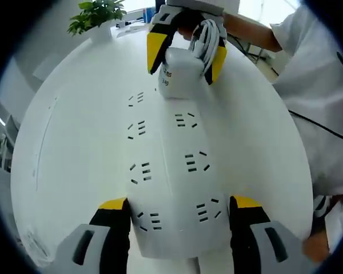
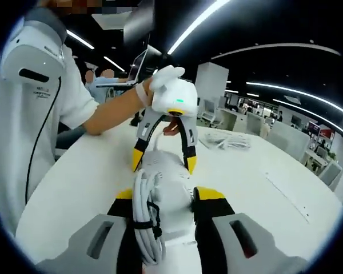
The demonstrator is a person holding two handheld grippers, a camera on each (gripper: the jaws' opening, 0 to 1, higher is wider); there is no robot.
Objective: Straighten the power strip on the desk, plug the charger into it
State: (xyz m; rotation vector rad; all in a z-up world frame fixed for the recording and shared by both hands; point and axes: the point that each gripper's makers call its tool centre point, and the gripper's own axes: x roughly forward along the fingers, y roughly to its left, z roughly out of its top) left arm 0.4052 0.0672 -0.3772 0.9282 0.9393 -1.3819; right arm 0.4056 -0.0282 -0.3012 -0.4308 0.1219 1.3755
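1. In the left gripper view, the left tongs [image 1: 180,214] reach forward with their 2 yellow-tipped jaws set on either side of the near end of the white power strip [image 1: 168,165], gripping it by its edges.
2. The power strip lies flat on the white desk [image 1: 74,142], running away from the camera, with 2 rows of sockets facing up.
3. At the far end of the strip, the right tongs [image 1: 186,57] come in from above, holding the white charger [image 1: 180,77] between their yellow tips.
4. The charger sits just over the far sockets of the strip; whether its pins are in a socket cannot be told.
5. A coiled white cable [image 1: 208,37] is bundled against the charger.
6. In the right gripper view, the right tongs [image 2: 163,202] are closed on the charger [image 2: 168,188], with the cable [image 2: 146,222] lying along it.
7. Beyond it, the left tongs [image 2: 163,162] point down at the desk [image 2: 257,194], held by a gloved hand [image 2: 163,80].
8. A potted plant [image 1: 97,14] stands at the far desk edge.
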